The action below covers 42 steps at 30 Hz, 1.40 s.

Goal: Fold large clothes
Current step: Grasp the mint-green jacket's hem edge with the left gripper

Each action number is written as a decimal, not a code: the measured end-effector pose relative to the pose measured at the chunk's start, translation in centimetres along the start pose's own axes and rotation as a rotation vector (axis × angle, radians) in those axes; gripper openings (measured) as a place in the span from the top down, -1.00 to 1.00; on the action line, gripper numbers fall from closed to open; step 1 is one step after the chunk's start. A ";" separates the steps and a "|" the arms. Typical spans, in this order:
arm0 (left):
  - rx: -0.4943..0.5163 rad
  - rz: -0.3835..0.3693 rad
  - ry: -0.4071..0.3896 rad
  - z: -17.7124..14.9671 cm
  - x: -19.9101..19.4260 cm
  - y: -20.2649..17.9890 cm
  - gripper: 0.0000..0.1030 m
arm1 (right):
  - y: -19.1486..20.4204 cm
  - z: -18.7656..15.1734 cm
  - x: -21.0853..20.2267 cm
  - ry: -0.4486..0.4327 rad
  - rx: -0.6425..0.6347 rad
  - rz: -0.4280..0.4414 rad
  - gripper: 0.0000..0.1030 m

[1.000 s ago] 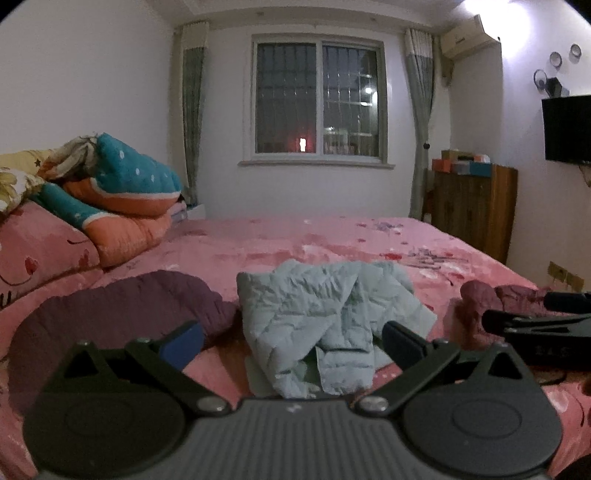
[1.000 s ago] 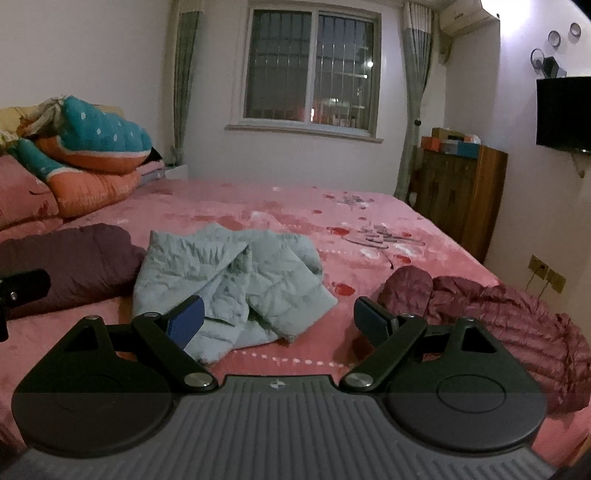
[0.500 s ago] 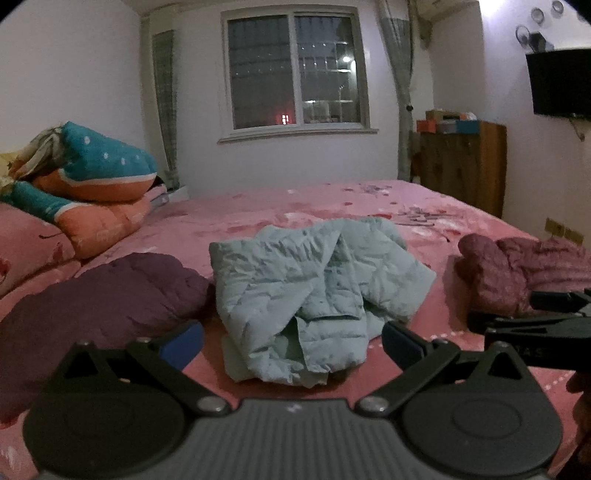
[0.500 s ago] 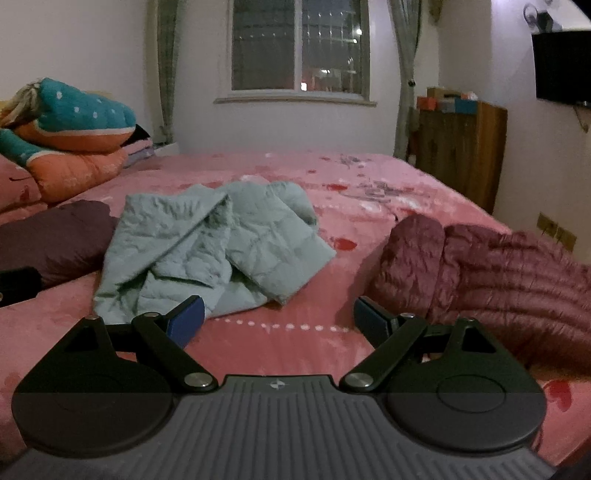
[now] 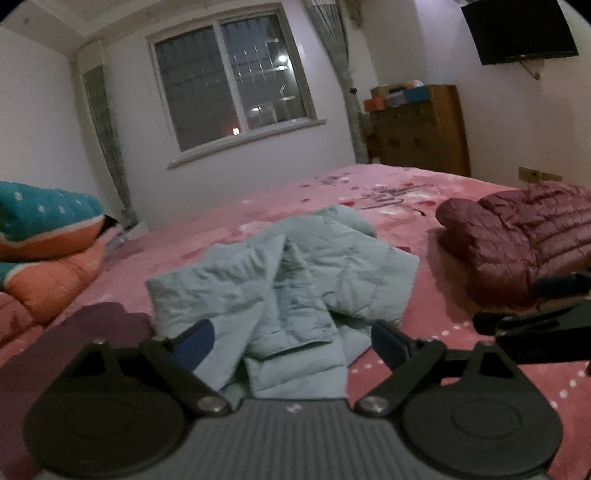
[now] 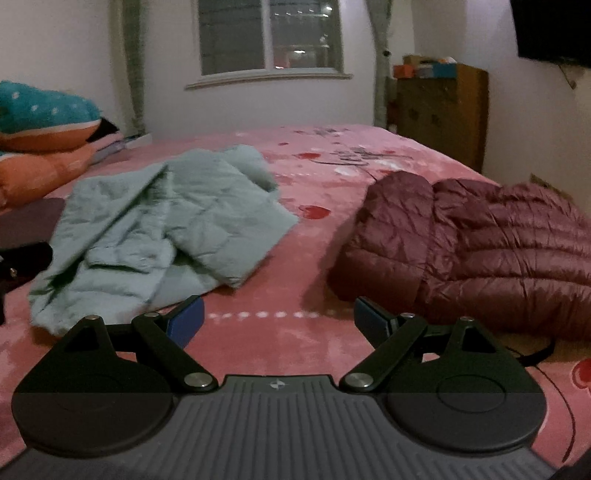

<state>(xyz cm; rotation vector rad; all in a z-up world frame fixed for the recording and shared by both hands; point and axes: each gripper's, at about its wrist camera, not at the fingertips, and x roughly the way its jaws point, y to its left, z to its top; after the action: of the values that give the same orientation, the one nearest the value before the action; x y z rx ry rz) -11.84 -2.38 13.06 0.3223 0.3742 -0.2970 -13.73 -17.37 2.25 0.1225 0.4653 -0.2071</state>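
Note:
A crumpled pale green quilted jacket [image 5: 284,280] lies in the middle of the pink bed [image 5: 424,206]. My left gripper [image 5: 291,341] hovers over the jacket's near hem; its jaws are closing, the blue pads still stand apart from the cloth, and the hem lies between them. In the right wrist view the same pale green jacket [image 6: 166,225] lies to the left. My right gripper [image 6: 277,319] is open over bare pink bedspread, between that jacket and a maroon puffer jacket [image 6: 480,251].
A dark purple garment [image 5: 74,332] lies at the bed's left. Stacked teal and orange bedding [image 5: 40,236] sits by the left wall. A wooden cabinet [image 5: 421,129] stands beyond the bed under a wall-mounted TV [image 5: 517,29]. The right gripper's black body [image 5: 535,328] shows at the right edge.
Both grippers have come lower and closer to the bed, so the pale green jacket looks larger. The left view has rolled, and the left jaws have narrowed slightly.

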 end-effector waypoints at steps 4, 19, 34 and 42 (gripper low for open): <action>-0.020 -0.020 0.059 -0.5 4.2 -1.0 -0.65 | -1.6 0.0 1.2 0.020 0.054 -0.017 -1.00; -0.101 0.099 0.236 -3.1 13.5 -0.2 -0.40 | -3.3 0.5 4.4 0.082 0.168 0.034 -1.00; -0.437 -0.021 0.073 1.0 11.3 5.7 0.91 | -4.6 0.4 6.4 0.139 0.231 0.057 -1.00; -0.642 0.218 -0.110 3.3 5.1 16.8 1.00 | -4.2 0.3 6.8 0.153 0.227 0.067 -1.00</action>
<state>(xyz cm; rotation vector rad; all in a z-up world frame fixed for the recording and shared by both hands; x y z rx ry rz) -0.57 10.53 18.11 -0.2826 0.3045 0.0287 -8.62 -22.66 -0.91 0.3771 0.5886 -0.1853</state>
